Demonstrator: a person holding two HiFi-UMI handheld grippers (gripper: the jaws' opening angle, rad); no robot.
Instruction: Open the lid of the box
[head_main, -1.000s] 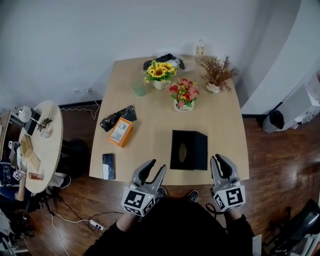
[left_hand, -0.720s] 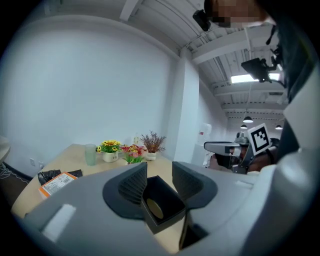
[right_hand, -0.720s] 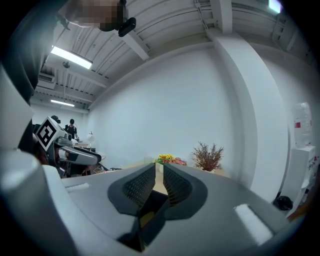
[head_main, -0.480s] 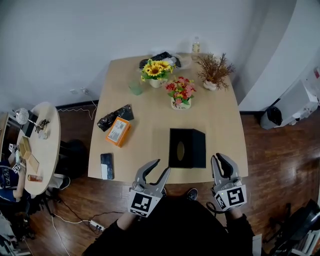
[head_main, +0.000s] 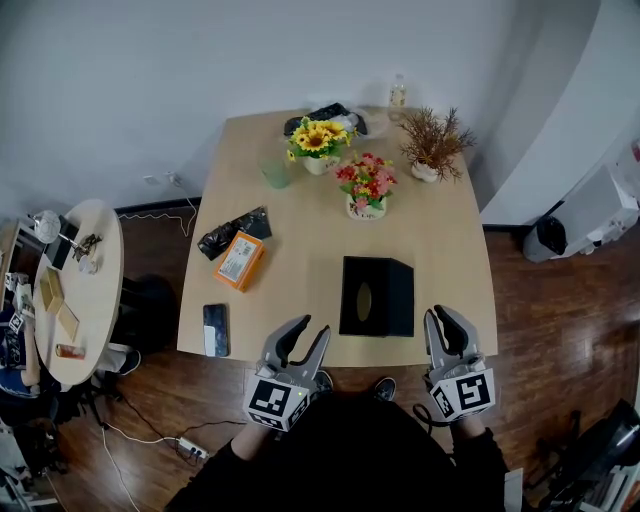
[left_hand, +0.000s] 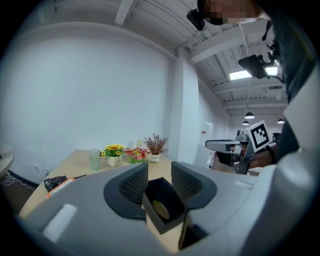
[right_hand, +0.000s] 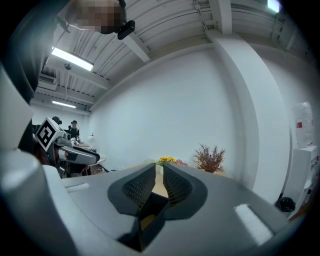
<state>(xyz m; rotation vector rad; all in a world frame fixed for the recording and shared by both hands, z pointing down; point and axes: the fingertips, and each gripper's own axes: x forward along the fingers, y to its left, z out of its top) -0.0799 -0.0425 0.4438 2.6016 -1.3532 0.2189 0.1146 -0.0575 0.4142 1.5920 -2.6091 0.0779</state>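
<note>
The left claw (head_main: 311, 331) hangs just off the near edge of the worktop (head_main: 300, 215), its jaws part open and closing, with nothing between them (in the left gripper view the box only shows beyond the gap). The right claw (head_main: 442, 318) hangs off the same edge further right, jaws drawn almost together with a thin slit left, and it holds nothing. The box (head_main: 377, 297), black with an oval slot in its top, stands on the worktop near that edge, between the two claws and touched by neither; its lid sits in place. Left of the box lie an orange pack (head_main: 241, 262) with a black bag (head_main: 235, 232) just behind it, and a phone (head_main: 215, 330) at the near left corner. Toward the far side stand sunflowers (head_main: 318, 142), a green cup (head_main: 278, 176), pink flowers (head_main: 367, 185), a dried plant (head_main: 433, 145) and a bottle (head_main: 399, 95). A round side table (head_main: 100, 260) stands well apart to the left.
</note>
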